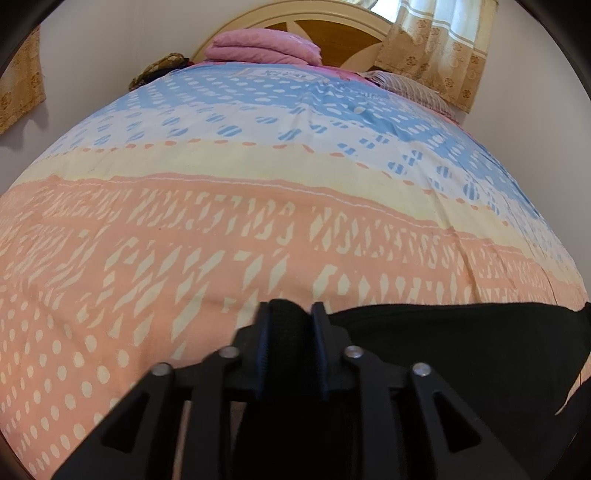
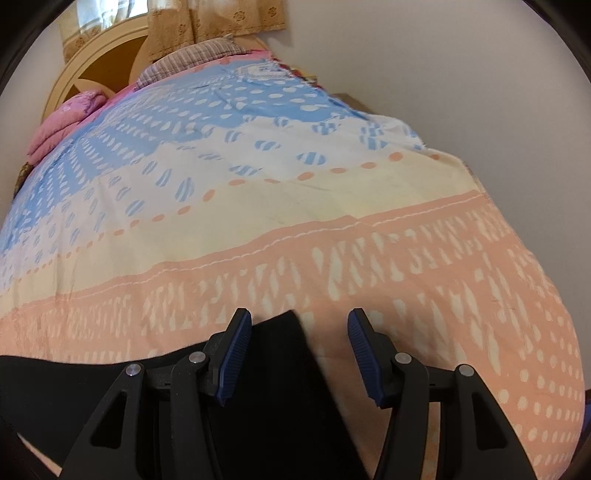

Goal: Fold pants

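Pants (image 1: 461,347), black, lie on the bed (image 1: 258,206) at its near edge, spread across between both tools. Left gripper (image 1: 291,321): jaws pressed together, pinching a bunched edge of the cloth. Right gripper (image 2: 300,328): jaws spread, a corner of the pants between them, not gripped. Judged step: securing the second hold. Next move calls for closing on that corner before any lift or fold.

Patterned bedspread (image 1: 258,206), folded pink blanket (image 1: 262,46), wooden headboard (image 1: 332,29), floral curtain (image 1: 436,48)
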Demonstrator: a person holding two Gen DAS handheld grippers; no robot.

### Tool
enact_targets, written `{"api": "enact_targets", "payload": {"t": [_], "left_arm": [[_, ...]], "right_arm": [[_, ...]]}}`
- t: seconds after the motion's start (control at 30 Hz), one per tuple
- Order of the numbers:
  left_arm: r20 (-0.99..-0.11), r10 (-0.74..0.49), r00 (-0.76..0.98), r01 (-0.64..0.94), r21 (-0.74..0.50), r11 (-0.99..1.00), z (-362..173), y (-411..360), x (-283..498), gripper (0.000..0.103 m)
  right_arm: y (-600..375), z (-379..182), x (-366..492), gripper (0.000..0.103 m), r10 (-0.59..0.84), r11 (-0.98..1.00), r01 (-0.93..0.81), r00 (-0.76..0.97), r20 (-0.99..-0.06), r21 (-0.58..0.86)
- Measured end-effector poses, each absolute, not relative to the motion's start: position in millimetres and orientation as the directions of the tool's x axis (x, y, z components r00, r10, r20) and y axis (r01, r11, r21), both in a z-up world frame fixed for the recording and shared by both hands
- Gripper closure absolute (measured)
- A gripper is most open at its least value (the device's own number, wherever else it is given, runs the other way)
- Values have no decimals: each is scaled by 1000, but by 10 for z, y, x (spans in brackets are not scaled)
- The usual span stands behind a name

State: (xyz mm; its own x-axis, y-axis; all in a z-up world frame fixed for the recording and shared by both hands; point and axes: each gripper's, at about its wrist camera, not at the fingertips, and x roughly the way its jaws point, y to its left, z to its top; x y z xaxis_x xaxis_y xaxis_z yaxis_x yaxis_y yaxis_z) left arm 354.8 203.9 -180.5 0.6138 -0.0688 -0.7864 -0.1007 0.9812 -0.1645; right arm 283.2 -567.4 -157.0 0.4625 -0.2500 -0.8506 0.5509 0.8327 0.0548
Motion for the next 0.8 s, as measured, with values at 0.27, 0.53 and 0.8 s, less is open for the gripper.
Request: {"api": "enact_targets", "payload": {"t": [0.27,0.53,0.8], "left_arm": [[-770,-82,633,-33,-132,991,-1710,1947,3543,91],[-703,-130,699,-24,-205,979,-1486,2061,3415,91],[-621,-193,760,3,-293,956,-1284,2139,3196,91]], "right_arm": [[-5416,-1418,2764,98,-223,883,467,521,-824,57],[-5218,-839,2394,98,-285,890,452,662,-693,66],[-5040,-520,1893,99,-294,903,418,770,-566,101]]}}
